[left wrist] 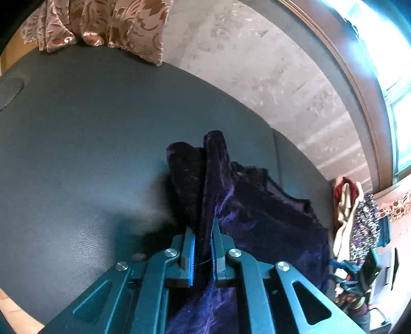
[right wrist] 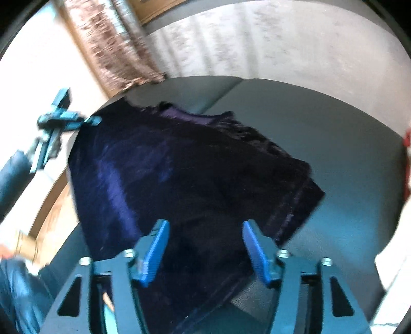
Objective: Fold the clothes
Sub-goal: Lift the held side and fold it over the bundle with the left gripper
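A dark purple velvet garment (left wrist: 259, 205) lies on a grey leather-like surface (left wrist: 77, 159). My left gripper (left wrist: 203, 231) is shut on a raised fold of this garment, and the cloth stands up in a ridge between its blue pads. In the right wrist view the garment (right wrist: 179, 167) spreads out flat, with one corner lifted at the far left by the left gripper (right wrist: 66, 120). My right gripper (right wrist: 205, 228) hovers over the garment's near edge with its jaws apart, and its pads (right wrist: 156, 246) press on nothing.
A pile of mixed clothes (left wrist: 357, 213) sits at the right edge of the grey surface. A patterned curtain (left wrist: 102, 23) hangs behind it, and pale carpet (left wrist: 257, 64) lies beyond. A person's dark sleeve (right wrist: 12, 177) shows at the left.
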`<state>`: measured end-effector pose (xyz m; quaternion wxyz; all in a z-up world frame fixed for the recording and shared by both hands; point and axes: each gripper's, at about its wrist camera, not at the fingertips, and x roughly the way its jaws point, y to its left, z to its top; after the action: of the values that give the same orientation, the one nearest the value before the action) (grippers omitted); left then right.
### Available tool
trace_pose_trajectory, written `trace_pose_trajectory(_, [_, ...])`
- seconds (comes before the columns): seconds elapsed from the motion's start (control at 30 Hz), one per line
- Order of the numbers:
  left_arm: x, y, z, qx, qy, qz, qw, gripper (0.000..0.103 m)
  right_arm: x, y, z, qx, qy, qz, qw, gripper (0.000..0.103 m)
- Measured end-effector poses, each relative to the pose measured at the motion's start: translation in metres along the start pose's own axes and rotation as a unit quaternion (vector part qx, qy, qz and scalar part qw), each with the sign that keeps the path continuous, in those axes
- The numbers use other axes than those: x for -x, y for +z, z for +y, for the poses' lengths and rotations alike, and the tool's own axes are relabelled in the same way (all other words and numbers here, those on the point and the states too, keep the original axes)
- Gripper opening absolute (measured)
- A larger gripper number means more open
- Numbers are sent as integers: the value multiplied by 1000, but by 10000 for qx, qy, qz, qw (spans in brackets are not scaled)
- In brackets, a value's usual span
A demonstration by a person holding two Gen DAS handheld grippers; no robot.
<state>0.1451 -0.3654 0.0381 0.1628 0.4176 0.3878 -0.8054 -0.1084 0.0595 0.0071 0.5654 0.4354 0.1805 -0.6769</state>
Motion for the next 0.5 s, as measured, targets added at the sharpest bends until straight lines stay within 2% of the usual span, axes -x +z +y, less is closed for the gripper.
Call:
trace_pose_trajectory(0.07, [5, 0, -12, -17, -30, -13, 10000, 8, -9, -1, 3, 314, -57, 228, 9992, 56])
trace_pose_trajectory(0.13, [14, -4, -23, -35, -122, -35, 9999, 7, -27, -6, -2, 590, -368, 634, 9956, 51])
trace_pose_trajectory(0.2, [28, -11, -37, -3, -352, -65, 9994, 7, -28, -9, -4, 731, -388, 523, 9952, 51])
trace_pose_trajectory(0.33, [48, -26, -76, -40, -881, -141, 9960, 6, -25, -19, -10, 491, -278, 200, 9982, 54])
trace_pose_trajectory(0.5, [52, -45, -137, 36, -1598, -166, 9870, 6, -21, -32, -17, 153, -101, -253, 9995, 55])
